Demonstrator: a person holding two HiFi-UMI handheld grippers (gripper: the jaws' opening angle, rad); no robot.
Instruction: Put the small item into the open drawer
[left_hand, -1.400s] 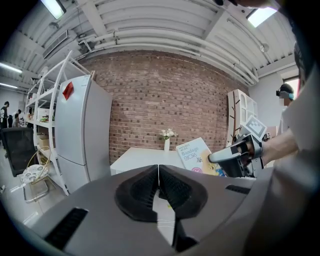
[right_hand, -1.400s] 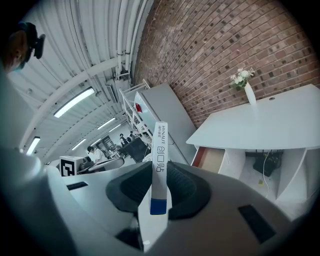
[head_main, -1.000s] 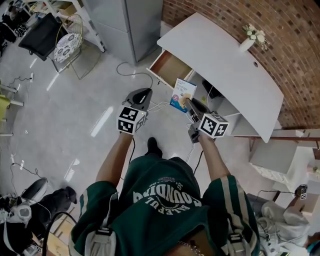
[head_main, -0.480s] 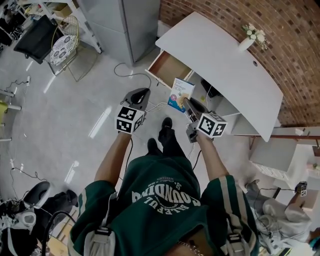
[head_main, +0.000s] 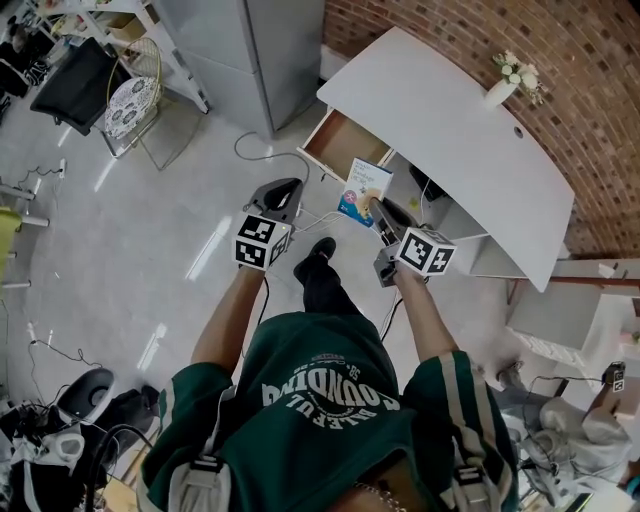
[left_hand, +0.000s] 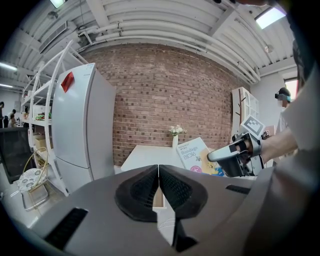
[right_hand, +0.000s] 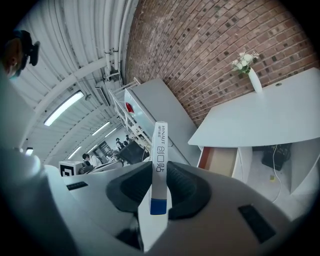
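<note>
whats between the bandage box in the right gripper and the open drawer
Nothing. In the head view the bandage box, held by the right gripper, hangs close to the open drawer front with no object in between. The right gripper view shows the same.

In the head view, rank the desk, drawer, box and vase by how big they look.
1. desk
2. drawer and box: about alike, and the box is nearer the camera, so unranked
3. vase

Red brick wall (head_main: 600, 60), pale glossy floor (head_main: 150, 250), perhaps a fridge (head_main: 250, 50)
</note>
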